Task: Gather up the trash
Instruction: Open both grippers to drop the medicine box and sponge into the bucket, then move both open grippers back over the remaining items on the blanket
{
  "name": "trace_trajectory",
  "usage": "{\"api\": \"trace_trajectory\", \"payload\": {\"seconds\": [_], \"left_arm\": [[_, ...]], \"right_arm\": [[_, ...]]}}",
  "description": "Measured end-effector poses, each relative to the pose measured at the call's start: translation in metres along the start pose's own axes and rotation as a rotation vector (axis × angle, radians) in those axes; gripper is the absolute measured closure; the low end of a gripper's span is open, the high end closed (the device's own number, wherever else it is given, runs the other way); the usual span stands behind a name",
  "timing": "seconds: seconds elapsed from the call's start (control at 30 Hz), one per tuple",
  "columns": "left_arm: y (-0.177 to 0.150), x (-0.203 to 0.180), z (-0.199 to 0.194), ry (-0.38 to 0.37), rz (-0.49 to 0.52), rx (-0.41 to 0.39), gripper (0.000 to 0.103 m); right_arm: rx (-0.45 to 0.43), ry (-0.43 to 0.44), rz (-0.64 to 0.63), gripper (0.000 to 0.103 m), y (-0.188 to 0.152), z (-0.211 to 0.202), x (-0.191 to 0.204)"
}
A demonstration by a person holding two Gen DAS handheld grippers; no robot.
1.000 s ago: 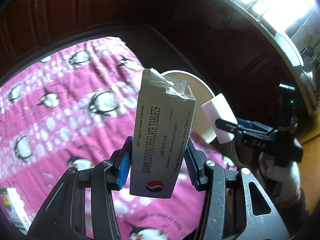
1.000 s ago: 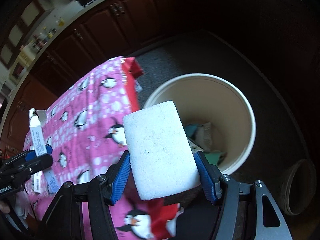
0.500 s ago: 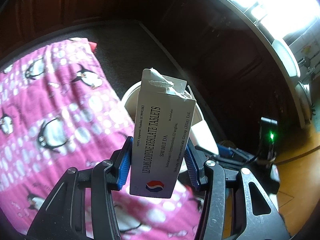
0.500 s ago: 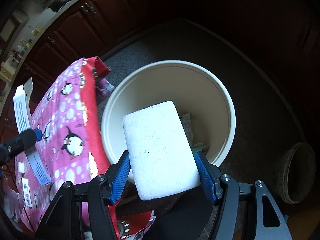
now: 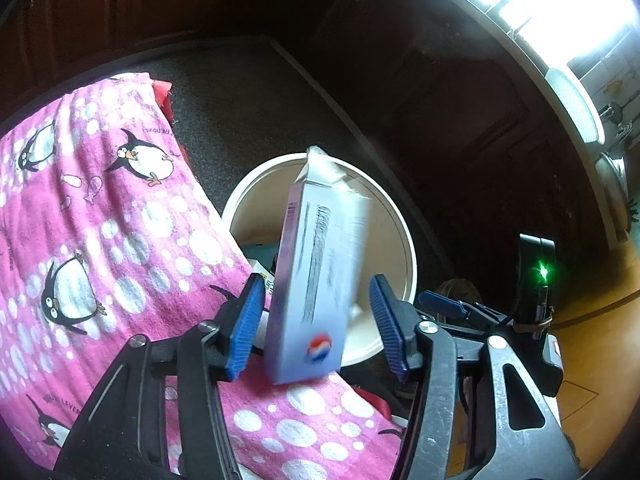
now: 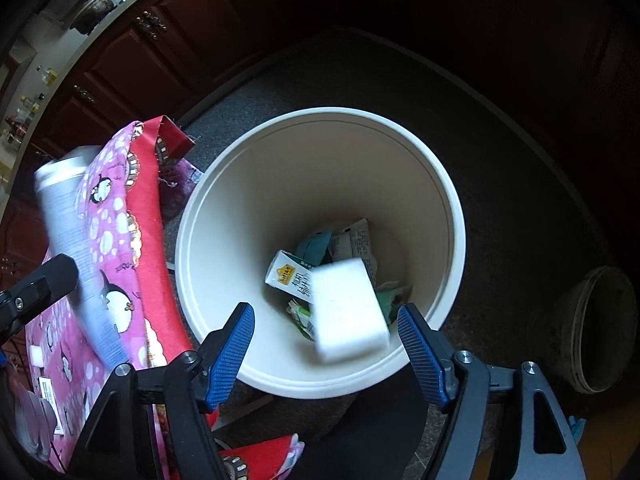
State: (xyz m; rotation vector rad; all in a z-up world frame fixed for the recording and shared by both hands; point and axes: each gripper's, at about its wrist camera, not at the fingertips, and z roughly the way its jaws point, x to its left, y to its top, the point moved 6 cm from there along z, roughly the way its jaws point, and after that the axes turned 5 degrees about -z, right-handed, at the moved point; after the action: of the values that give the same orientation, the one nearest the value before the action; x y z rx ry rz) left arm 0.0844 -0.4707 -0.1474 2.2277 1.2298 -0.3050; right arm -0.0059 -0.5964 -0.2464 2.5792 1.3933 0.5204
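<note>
The round white plastic bin (image 6: 320, 152) lies below and beyond both jaw pairs. The left gripper (image 5: 316, 316) is opening; the blurred white cardboard tablet box (image 5: 316, 276) stands between its blue pads, free of them. The right gripper (image 6: 326, 344) is also opening; the white rectangular foam block (image 6: 348, 308), blurred, is between the pads without touching, over the bin.

Home kitchen: dark wood cabinets (image 6: 132, 52), countertop pot (image 6: 94, 10)

Dark wooden cabinets (image 6: 132, 60) line a grey speckled floor (image 6: 500, 200); bright window (image 5: 560, 4) glare.
</note>
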Motion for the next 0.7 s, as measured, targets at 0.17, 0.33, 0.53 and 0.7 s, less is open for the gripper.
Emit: {"api": "trace_trajectory", "payload": {"seconds": [0.17, 0.33, 0.53, 0.7], "left_arm": [[-0.007, 0.006, -0.004, 0.001, -0.002, -0.002, 0.044], [-0.012, 0.011, -0.011, 0.012, 0.005, -0.008, 0.044], [-0.02, 0.019, -0.024, 0.031, 0.019, -0.028, 0.044], [-0.028, 0.03, -0.039, 0.054, 0.021, -0.046, 0.044]], "right_arm": [[0.001, 0.003, 0.009, 0.031, -0.002, -0.001, -0.002], [-0.003, 0.009, 0.004, 0.031, -0.004, -0.005, 0.002], [-0.019, 0.017, -0.018, 0.031, -0.004, -0.014, 0.013], [-0.036, 0.031, -0.046, 0.031, -0.003, -0.022, 0.03]]}}
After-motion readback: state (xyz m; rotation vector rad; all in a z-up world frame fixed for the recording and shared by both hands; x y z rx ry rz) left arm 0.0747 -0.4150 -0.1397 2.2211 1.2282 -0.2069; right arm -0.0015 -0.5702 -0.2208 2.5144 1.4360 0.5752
